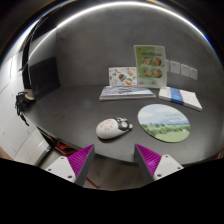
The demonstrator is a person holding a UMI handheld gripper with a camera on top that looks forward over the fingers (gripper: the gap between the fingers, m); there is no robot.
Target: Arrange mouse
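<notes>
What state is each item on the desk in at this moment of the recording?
mouse: resting on the table, beside the mouse pad, ungrasped
mouse pad: flat, nothing on it
gripper: open, empty, short of the mouse
booklet: lying flat
upright card: standing

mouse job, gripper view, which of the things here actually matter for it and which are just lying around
Belongs to the job:
- mouse, just ahead of the open hand-held gripper, not between its fingers
- round mouse pad, likely where it goes

Just lying about:
- upright picture card
- smaller card
- flat stack of books
- booklet beyond the pad
- dark grey table
</notes>
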